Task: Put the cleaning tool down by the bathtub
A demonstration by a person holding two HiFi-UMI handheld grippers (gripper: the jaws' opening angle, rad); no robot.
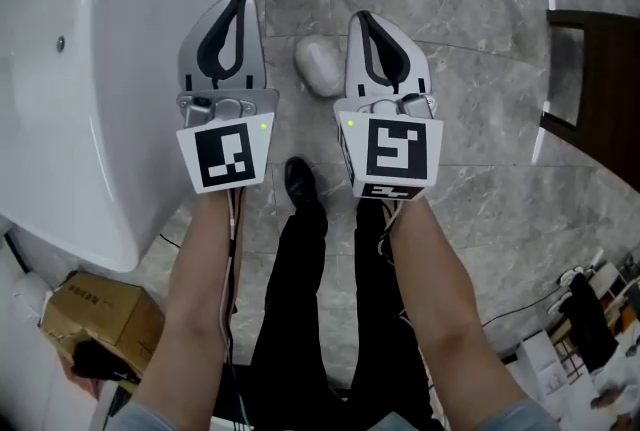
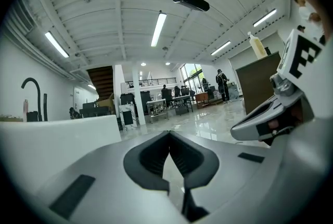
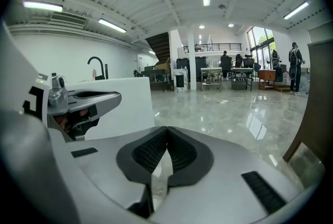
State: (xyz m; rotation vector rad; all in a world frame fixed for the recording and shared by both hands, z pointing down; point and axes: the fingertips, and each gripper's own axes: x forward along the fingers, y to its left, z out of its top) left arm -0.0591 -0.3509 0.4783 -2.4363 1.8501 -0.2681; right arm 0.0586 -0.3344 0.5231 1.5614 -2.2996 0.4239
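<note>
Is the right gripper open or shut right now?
Shut. The right gripper shows its jaw tips touching, with nothing held between them.

Floor (image 1: 480,9): grey marble-look tile, glossy, ceiling lights reflect in it. On it:
- white bathtub (image 1: 70,69), left side
- cleaning tool (image 1: 318,67), whitish rounded lump, lies near tub's side, gap between them afaict
- dark wood cabinet (image 1: 600,89) at right edge, well apart from tool
- cardboard box (image 1: 105,314) bottom left, by tub's end
- person's black shoe (image 1: 299,184), mid-frame
- misc clutter (image 1: 588,319) bottom right, too small to ID
</note>
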